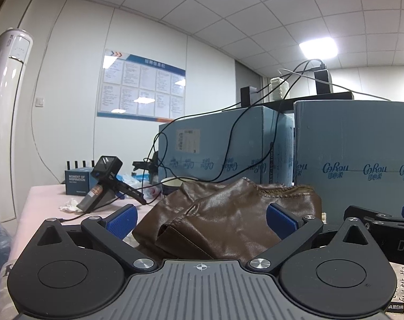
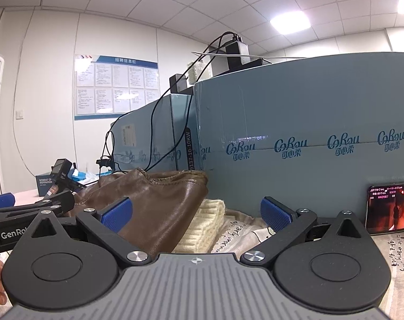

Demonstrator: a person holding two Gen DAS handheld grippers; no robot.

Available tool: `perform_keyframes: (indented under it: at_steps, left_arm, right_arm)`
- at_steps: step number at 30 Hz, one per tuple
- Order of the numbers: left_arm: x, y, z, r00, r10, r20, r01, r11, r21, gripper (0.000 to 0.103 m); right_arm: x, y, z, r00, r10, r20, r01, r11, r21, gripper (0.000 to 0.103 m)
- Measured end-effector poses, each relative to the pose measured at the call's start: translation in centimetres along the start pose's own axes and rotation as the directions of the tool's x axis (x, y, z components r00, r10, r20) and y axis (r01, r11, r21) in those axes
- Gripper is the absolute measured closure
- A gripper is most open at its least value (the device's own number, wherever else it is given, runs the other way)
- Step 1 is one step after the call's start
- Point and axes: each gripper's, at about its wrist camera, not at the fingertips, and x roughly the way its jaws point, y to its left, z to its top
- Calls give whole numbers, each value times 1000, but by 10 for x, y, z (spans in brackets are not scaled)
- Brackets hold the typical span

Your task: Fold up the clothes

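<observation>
Two blue cartons [image 2: 308, 133] read "CoRou"; small box [image 1: 78, 182] "MOMENT OF INSPIRATION".

Leather garment [image 2: 159, 205] heaped on the desk [image 1: 42, 194], on top of a knit piece [image 2: 204, 226], boxes [image 2: 308, 138] behind, phone [image 2: 391, 209] propped at right, paper cup [image 1: 172, 184] behind left.

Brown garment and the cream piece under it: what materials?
Brown garment: looks like leather or faux leather, which one is unclear; smooth, semi-gloss, soft highlights, stitched edge. Cream piece: chunky ribbed knit, matte, likely wool or acrylic. Both grippers' jaws stand open, touching neither.
</observation>
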Motion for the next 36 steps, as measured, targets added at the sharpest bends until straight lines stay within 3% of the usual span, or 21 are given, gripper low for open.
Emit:
perform_keyframes:
  at_steps: [36]
  left_arm:
    - [2, 3, 0, 1000, -5, -13, 5, 1000, -12, 0]
  right_arm:
    - [0, 0, 0, 1000, -4, 2, 4, 1000, 3, 0]
